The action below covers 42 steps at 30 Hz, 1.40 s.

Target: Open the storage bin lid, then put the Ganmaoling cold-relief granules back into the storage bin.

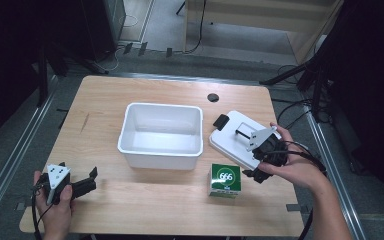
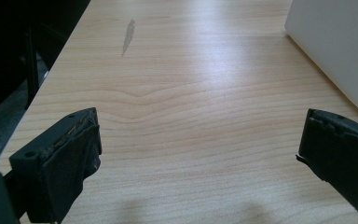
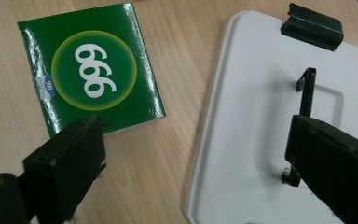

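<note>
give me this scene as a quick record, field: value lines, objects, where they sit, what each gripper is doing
surface: wooden table
bin: white tub, open top, nothing visible inside, mid-table
lid: white lid with black handle and clip, flat on the table right of the tub
box: green box marked 666, near the lid's front edge, apart from it
left gripper: open, nothing between the jaws, low over the table's front left
right gripper: open, nothing gripped, above the lid's near edge and the box

Light wood table (image 1: 105, 100); grey floor (image 1: 170, 25); black stands (image 1: 310, 75), cables; dark surroundings.
</note>
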Available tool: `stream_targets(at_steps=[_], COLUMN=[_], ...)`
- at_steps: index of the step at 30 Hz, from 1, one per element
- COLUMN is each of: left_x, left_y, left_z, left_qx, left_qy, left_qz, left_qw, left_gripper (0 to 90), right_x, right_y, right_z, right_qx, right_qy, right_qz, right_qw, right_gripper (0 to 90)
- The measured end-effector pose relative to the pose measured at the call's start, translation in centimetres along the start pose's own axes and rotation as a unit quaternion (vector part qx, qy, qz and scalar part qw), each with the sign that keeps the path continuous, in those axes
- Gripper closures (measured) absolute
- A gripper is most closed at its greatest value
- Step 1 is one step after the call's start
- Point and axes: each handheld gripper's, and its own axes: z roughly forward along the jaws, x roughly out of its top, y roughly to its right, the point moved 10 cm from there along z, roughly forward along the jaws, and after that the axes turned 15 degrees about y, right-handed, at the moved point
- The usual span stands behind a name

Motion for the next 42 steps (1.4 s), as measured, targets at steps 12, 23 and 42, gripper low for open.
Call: stream_targets(at_steps=[12, 23, 42], left_x=[0.0, 0.0, 0.0], left_y=[0.0, 0.0, 0.0], left_z=[0.0, 0.1, 0.0], left_qx=[-0.001, -0.003, -0.006], left_qy=[-0.002, -0.001, -0.001], left_qz=[0.001, -0.002, -0.004], left_qw=[1.0, 1.0, 1.0], left_gripper=[0.0, 0.0, 0.0], right_x=[0.2, 1.1, 0.6], right_y=[-1.0, -2.0, -4.0], right_z=[0.9, 1.6, 3.8], right_qx=[0.003, 0.018, 0.036], right_qy=[-0.007, -0.004, -0.025], right_qz=[-0.032, -0.077, -0.069], right_qw=[0.9994, 0.9968, 0.9966], right_gripper=[13.5, 11.2, 0.0])
